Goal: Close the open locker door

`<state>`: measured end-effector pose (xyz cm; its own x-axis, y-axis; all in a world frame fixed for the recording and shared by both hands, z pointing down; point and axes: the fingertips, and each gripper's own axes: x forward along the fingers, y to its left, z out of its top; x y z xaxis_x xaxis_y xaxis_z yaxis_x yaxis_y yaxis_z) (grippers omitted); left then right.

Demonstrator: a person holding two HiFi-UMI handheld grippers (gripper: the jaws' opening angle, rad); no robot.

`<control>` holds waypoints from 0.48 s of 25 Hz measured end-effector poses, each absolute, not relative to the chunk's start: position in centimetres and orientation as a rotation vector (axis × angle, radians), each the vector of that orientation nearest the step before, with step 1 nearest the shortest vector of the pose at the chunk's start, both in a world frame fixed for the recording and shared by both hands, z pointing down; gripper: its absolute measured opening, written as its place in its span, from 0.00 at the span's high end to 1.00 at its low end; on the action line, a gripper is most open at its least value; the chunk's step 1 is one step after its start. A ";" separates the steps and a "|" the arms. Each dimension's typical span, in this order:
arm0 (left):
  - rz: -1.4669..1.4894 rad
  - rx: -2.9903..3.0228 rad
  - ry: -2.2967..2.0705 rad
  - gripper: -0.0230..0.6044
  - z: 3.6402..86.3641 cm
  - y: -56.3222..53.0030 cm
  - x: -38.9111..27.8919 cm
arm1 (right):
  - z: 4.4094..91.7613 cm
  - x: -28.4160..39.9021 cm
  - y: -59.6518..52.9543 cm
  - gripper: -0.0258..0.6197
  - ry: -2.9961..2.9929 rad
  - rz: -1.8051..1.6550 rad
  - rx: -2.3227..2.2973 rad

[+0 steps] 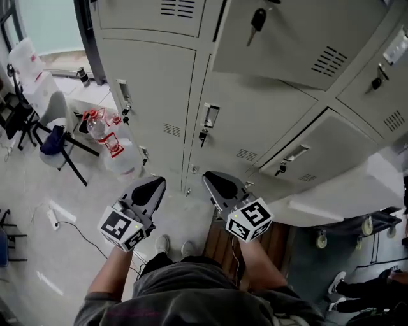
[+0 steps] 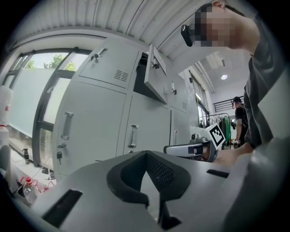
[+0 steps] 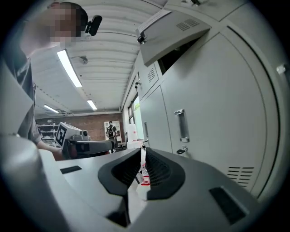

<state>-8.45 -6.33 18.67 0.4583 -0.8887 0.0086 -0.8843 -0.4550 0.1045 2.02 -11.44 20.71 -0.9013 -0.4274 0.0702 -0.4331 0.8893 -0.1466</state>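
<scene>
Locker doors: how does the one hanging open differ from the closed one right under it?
The open locker door swings out from the locker front, and the left gripper view shows a dark opening behind it. The closed door below it lies flush. The open door sits in the upper row, the closed door in the row beneath. Both are pale grey, with vent slots and a key at the lock.

Bright, even light from the window [image 2: 27, 97] and ceiling tubes [image 3: 69, 68] leaves the lockers [image 1: 159, 83] nearly shadowless, while both gripper views bulge, darken at the corners and blur up close.
</scene>
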 end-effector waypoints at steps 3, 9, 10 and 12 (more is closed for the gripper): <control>-0.064 2.661 -1.496 0.94 17.3 -7.1 -6.7 | 18.8 4.7 -11.4 0.89 -3.018 0.246 0.814; -0.044 2.785 -1.325 0.94 15.1 -7.7 -5.8 | 16.3 7.0 -10.2 0.89 -3.012 0.243 1.014; -0.039 2.800 -1.304 0.94 14.9 -7.7 -6.0 | 16.1 7.0 -9.9 0.89 -3.009 0.242 1.046; -0.034 2.826 -1.262 0.94 14.7 -7.4 -6.6 | 15.8 7.1 -9.1 0.89 -2.998 0.245 1.111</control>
